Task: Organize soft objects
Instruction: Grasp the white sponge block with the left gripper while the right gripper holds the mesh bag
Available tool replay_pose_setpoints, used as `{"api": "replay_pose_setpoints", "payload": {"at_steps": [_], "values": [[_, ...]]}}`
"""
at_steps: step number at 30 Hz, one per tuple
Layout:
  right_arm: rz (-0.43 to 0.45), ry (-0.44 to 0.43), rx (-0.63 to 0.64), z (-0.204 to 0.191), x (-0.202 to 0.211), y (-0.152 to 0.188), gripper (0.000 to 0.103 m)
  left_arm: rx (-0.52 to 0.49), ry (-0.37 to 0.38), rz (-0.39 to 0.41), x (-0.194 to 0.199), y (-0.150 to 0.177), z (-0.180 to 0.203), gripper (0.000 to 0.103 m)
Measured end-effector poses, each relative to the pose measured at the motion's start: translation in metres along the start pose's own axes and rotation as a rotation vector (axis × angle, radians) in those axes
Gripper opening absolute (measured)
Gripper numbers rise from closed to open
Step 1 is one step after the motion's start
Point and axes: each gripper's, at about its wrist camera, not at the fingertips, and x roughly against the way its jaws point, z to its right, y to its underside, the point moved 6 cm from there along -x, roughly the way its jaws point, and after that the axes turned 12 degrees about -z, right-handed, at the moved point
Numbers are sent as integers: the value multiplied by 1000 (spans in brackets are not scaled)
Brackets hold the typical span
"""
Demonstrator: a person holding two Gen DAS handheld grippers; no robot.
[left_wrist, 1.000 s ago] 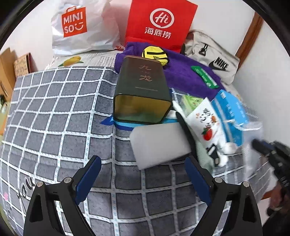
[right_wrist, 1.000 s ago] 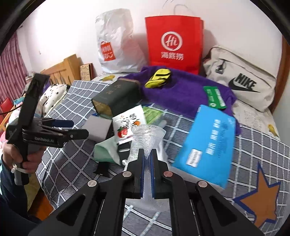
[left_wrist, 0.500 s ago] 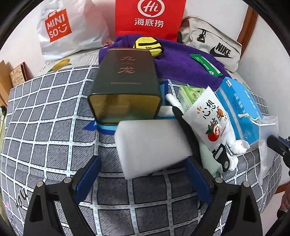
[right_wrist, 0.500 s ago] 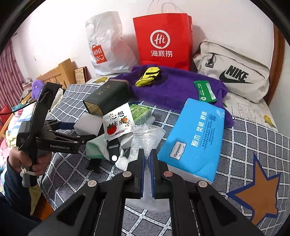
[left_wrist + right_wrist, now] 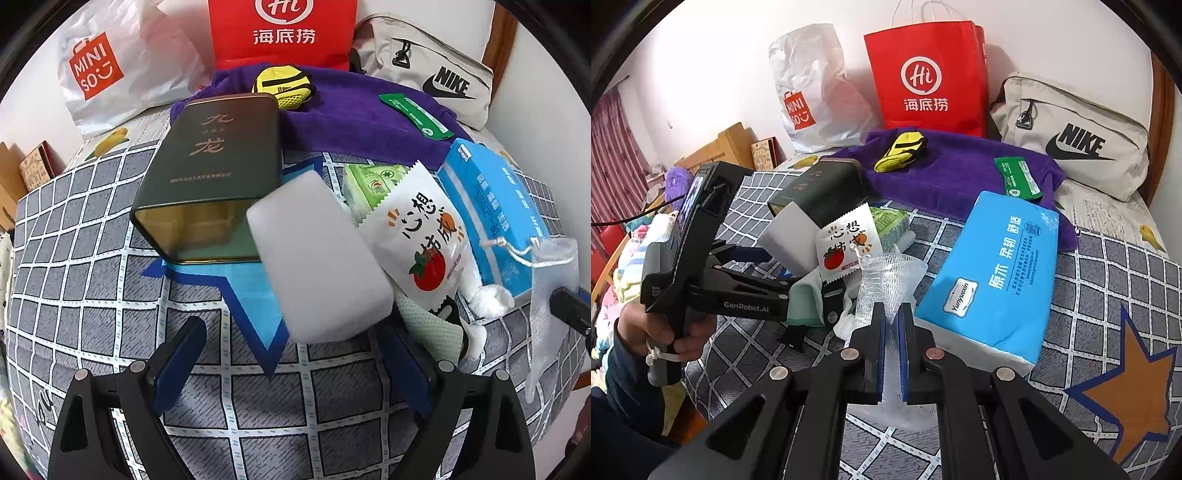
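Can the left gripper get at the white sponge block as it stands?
Probably yes. The left gripper is open, and the white sponge block sits just ahead of its jaws, nothing between. The dark tin crowds the block's far side only.

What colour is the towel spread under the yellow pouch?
Purple: the towel shows best in the right wrist view, with the yellow pouch on it.

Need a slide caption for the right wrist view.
Right gripper shut on mesh bag beside blue tissue pack.
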Motion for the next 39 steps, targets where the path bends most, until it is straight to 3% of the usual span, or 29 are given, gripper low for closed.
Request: {"api": "replay_pose_setpoints", "payload": {"at_steps": [5,12,15,21,23,26,39], "values": [[-8,-3,-11,2,-2,3,7,-3,18,39,14,0,-1,94],[-14,-7,-16,3,-3,6,8,59,188,83,31,-4,-10,94],[-14,-7,-15,2,-4,6,8,83,227,90,32,-9,-13,92],[-17,-7,-17,3,-5,7,8,82,235,75,27,-16,-9,64],[-18,-5,-23,5,-5,7,8,82,227,62,23,-17,-9,47],[-19,1,-23,6,-4,8,8,82,292,67,24,-14,-8,33],[15,7,-21,4,15,1,8,46,273,160,66,-7,-13,32]]}}
